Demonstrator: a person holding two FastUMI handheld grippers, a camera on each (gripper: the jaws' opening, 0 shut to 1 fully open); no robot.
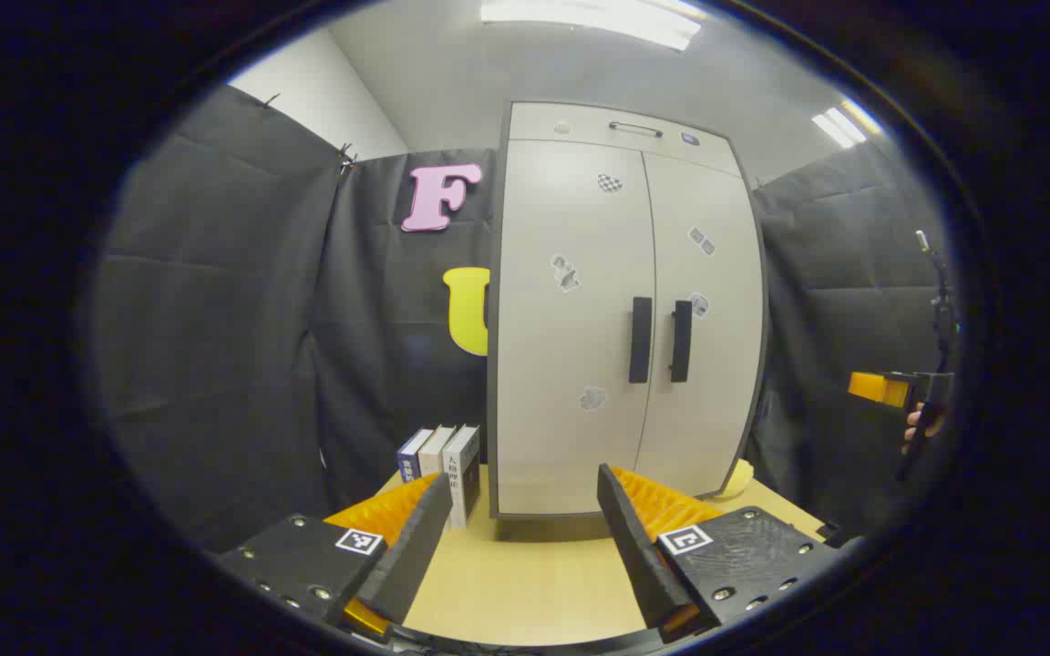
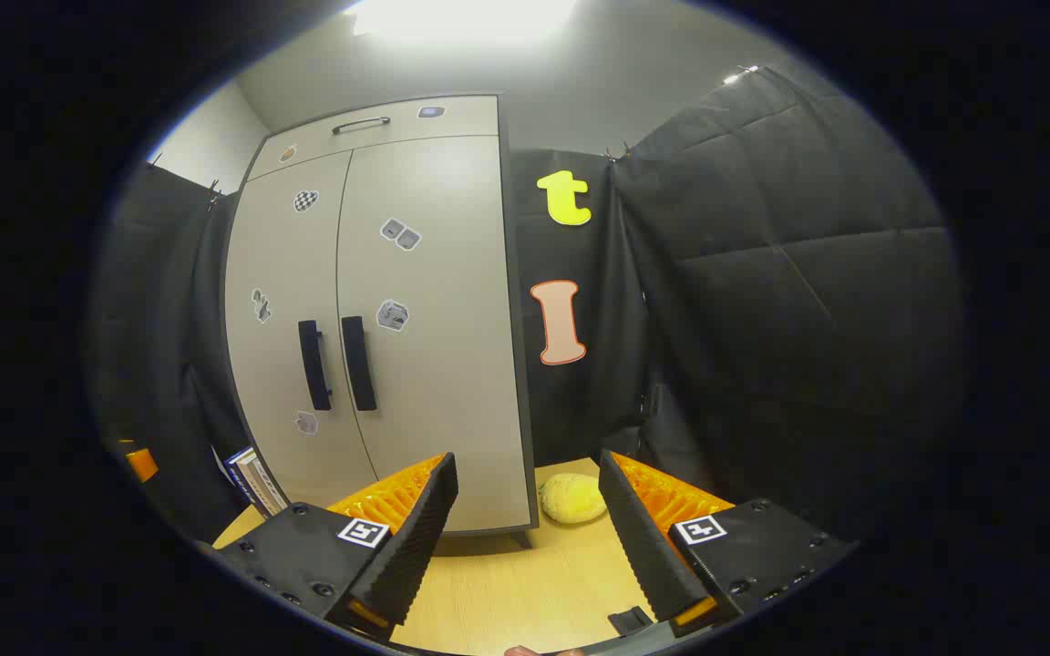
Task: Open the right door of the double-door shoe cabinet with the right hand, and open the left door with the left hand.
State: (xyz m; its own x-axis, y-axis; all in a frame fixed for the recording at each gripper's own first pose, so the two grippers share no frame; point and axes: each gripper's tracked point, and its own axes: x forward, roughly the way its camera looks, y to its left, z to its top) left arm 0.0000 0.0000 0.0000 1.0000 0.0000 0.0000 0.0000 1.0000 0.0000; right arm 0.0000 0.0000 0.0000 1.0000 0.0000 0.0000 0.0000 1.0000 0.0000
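Observation:
A light grey double-door shoe cabinet (image 1: 621, 310) (image 2: 379, 310) stands on the wooden table, both doors closed. Two black vertical handles sit side by side at the middle seam: the left door's handle (image 1: 640, 339) (image 2: 313, 364) and the right door's handle (image 1: 681, 341) (image 2: 358, 363). My left gripper (image 1: 525, 497) is open, well short of the cabinet and a little left of the handles. My right gripper (image 2: 530, 478) is open too, off to the cabinet's right side. In the left gripper view the other gripper (image 1: 899, 390) shows at far right, held by a hand.
Three books (image 1: 440, 458) (image 2: 252, 478) stand upright on the table left of the cabinet. A yellow round object (image 2: 572, 497) (image 1: 742, 477) lies on the table at the cabinet's right foot. The wooden table (image 1: 525, 583) (image 2: 525, 583) spreads before the cabinet. Black cloth walls close in both sides.

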